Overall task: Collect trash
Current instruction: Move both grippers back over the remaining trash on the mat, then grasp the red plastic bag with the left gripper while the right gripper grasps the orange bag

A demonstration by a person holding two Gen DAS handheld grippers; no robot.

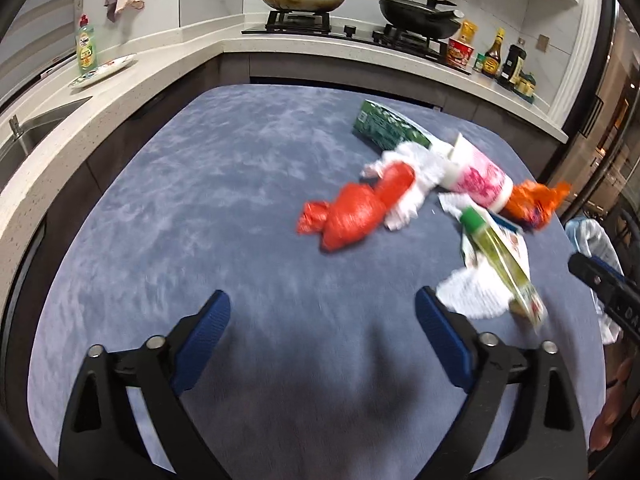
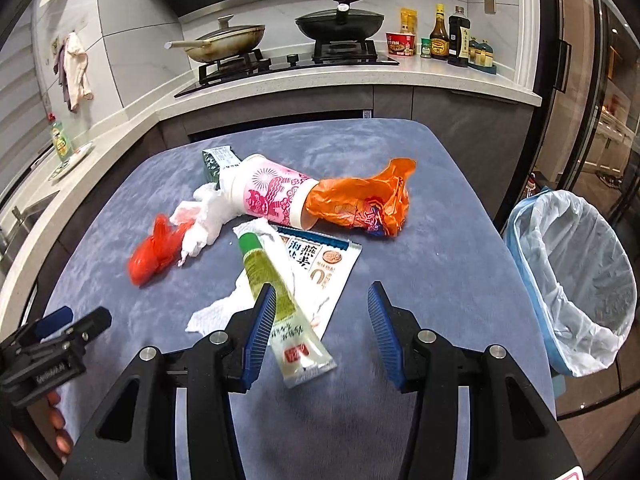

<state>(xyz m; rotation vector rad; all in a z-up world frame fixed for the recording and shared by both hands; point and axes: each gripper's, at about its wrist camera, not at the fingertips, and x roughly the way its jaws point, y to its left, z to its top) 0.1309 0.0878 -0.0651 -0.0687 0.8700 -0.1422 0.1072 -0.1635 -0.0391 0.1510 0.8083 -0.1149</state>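
On fuzzy blue cloth [image 2: 420, 248]: crinkly orange bag [image 2: 360, 200], glossy tube [image 2: 276, 300]; both tools [image 1: 322, 316] [image 2: 320, 312] agape, empty.

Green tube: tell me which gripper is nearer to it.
Right. The right gripper has the green tube lying between its fingers; the left gripper hangs off to the tube's left.

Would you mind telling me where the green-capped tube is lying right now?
In the right wrist view, the green-capped tube lies on the white napkin and oat packet, just ahead of the right tool.
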